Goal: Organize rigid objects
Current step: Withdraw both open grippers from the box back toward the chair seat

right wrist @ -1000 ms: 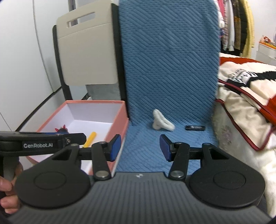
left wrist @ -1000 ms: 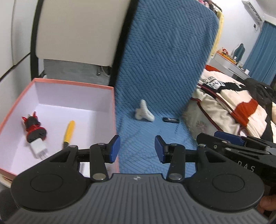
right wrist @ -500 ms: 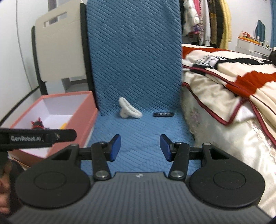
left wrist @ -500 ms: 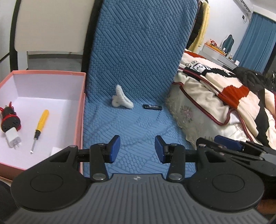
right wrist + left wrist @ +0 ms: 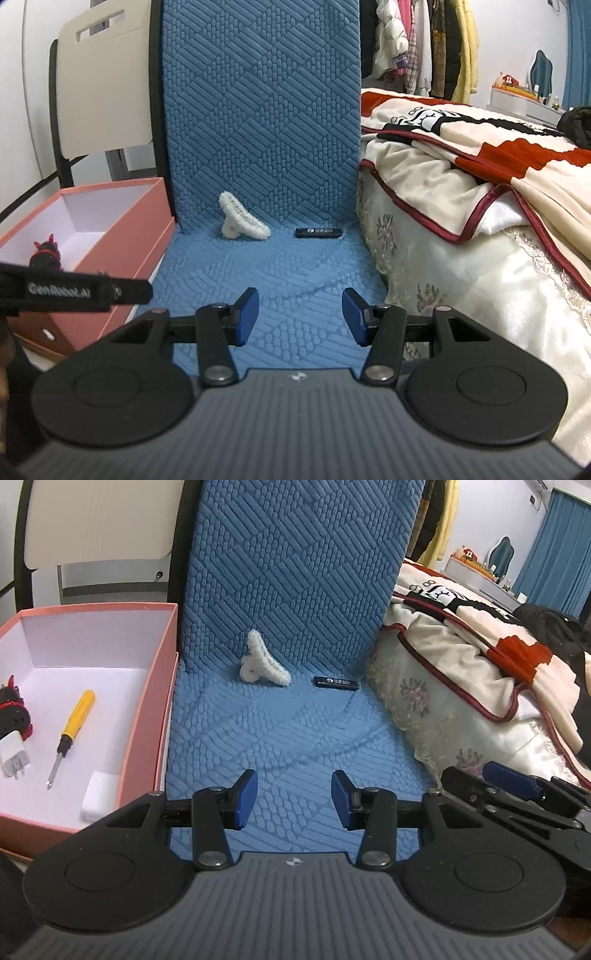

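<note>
Two empty grippers over a blue quilted seat cushion (image 5: pixel 258 738)

The left gripper (image 5: pixel 294 799) and right gripper (image 5: pixel 300 316) both stand parted, holding nothing. A fuzzy white hair claw (image 5: pixel 261 664) and a black battery (image 5: pixel 335 682) lie near each other at the backrest; a yellow screwdriver (image 5: pixel 72 726) lies inside the pink box (image 5: pixel 147 709).

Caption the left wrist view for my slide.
Open left gripper faces a hair clip and battery on a blue cushion, beside a pink box.
</note>
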`<control>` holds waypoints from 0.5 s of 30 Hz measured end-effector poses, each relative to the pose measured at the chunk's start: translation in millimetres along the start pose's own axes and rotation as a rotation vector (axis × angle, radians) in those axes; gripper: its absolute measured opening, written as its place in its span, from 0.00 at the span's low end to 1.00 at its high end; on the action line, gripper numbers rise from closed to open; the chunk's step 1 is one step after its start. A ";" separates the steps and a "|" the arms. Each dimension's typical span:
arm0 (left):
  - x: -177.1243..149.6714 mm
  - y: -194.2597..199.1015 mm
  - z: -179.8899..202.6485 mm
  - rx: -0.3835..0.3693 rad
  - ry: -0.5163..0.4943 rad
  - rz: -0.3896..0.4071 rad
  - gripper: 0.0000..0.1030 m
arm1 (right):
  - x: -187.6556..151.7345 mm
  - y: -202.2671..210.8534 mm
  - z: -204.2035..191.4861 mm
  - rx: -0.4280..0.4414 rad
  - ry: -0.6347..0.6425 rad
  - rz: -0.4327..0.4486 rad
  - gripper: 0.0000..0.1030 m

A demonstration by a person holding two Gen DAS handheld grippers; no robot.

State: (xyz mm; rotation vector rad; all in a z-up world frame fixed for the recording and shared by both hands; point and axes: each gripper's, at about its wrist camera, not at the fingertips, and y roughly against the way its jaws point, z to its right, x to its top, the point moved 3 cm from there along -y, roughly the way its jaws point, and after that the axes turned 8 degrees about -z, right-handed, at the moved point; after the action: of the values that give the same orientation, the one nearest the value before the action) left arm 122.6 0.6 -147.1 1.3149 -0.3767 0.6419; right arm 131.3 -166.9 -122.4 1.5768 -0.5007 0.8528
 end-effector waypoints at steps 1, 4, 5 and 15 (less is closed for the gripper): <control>2.5 -4.2 -0.5 0.000 -0.002 -0.002 0.49 | 0.3 -3.3 0.6 0.000 -0.008 -0.003 0.52; 12.5 -16.4 -2.9 -0.003 -0.002 -0.005 0.52 | 2.1 -13.4 4.9 0.006 -0.033 -0.012 0.52; 16.7 -20.5 -3.7 -0.014 -0.003 -0.007 0.52 | 3.3 -16.5 5.8 0.006 -0.037 -0.013 0.52; 71.8 -72.4 -12.7 -0.051 0.011 -0.030 0.58 | 24.2 -61.1 18.1 0.032 -0.092 -0.041 0.52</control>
State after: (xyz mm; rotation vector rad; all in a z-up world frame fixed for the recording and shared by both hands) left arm 222.2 20.1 -162.9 1.2655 -0.3613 0.6107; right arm 195.8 -169.1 -144.3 1.6558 -0.5212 0.7626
